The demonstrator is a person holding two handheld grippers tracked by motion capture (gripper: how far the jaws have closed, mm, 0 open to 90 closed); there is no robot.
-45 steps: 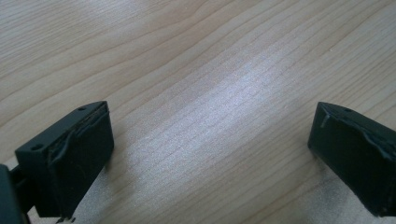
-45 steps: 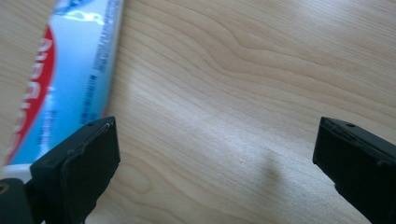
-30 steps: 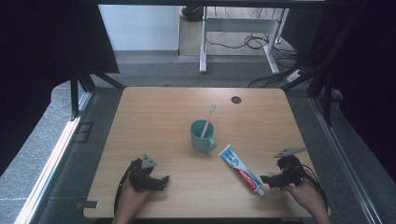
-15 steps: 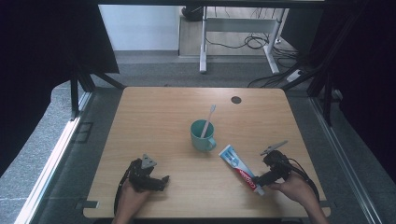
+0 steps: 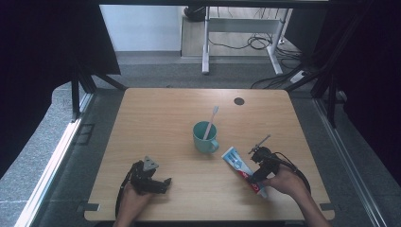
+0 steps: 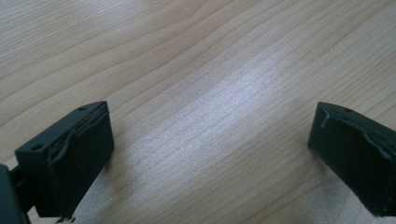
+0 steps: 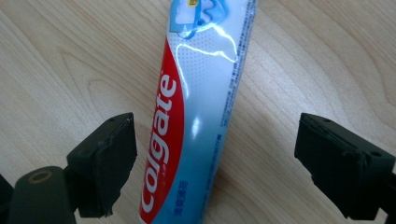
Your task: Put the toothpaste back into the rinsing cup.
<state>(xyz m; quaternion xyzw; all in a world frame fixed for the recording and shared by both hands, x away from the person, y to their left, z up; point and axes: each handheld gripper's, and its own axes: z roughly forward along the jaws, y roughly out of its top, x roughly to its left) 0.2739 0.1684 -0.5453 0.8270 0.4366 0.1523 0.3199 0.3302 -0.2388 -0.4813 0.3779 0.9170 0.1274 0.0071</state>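
Tube (image 7: 196, 121): lies flat on the table (image 5: 156, 118) at about 4 o'clock of the cup (image 5: 206, 137), its length running up between the right gripper's (image 7: 215, 163) jaws, ready to be pinched across its width.
Right gripper jaws: wide, one on each side of the tube, neither pad touching it; they have just been closing.
Left gripper (image 6: 210, 154): jaws wide over bare wood at the near left, likely parked out of the way.
Cup: mid-table, brush (image 5: 211, 120) leaning inside toward 1 o'clock.
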